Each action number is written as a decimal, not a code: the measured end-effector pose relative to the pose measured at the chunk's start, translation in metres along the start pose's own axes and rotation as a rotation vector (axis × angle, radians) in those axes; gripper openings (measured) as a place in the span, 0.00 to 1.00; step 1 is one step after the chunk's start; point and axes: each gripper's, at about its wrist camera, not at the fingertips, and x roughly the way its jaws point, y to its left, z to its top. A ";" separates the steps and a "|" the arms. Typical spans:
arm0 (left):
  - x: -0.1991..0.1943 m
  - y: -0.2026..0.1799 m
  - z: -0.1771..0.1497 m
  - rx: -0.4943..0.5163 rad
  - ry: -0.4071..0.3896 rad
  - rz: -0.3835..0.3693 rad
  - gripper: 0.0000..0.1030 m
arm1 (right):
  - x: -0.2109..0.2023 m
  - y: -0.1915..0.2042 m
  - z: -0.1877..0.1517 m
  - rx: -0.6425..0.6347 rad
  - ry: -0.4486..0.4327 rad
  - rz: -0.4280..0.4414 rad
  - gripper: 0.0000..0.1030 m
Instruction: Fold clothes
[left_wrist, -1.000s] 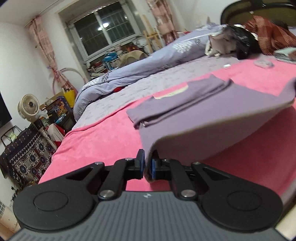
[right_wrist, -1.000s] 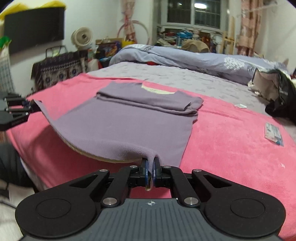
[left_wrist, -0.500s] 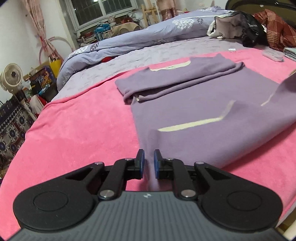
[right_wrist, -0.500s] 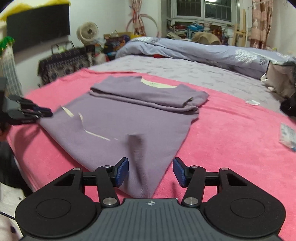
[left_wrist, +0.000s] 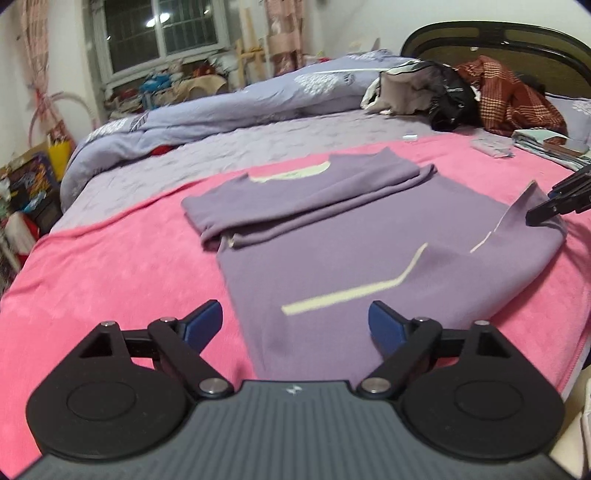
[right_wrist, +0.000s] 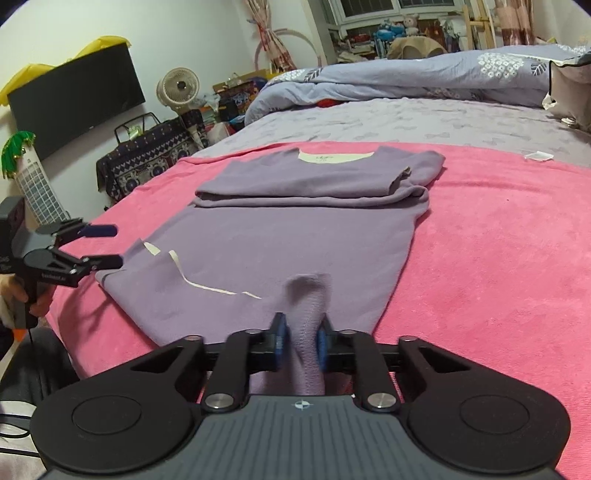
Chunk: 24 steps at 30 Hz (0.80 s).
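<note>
Blue-padded right gripper (right_wrist: 299, 341) clamped on a bunched hem corner of the purple shirt (right_wrist: 295, 229). Left gripper (left_wrist: 295, 325) opening wide above the other hem corner, nothing between its jaws. Shirt spread flat on the pink blanket (left_wrist: 110, 266), collar far, sleeves already folded across the top. Left to do, by the look: bringing the hem up toward the collar.

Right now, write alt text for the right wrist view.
The right gripper is closing on a bunched corner of a purple top spread on a pink blanket. The left gripper, jaws apart, hovers at the top's other near corner.
</note>
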 end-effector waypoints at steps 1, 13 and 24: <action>0.004 0.000 0.002 0.006 0.001 -0.016 0.85 | -0.001 0.001 0.000 0.005 -0.007 0.003 0.09; 0.053 0.046 -0.003 -0.312 0.099 -0.313 0.85 | 0.001 -0.004 0.000 0.061 0.004 0.010 0.09; 0.042 0.045 -0.001 -0.351 0.112 -0.186 0.23 | 0.003 -0.001 0.007 0.085 -0.023 0.007 0.09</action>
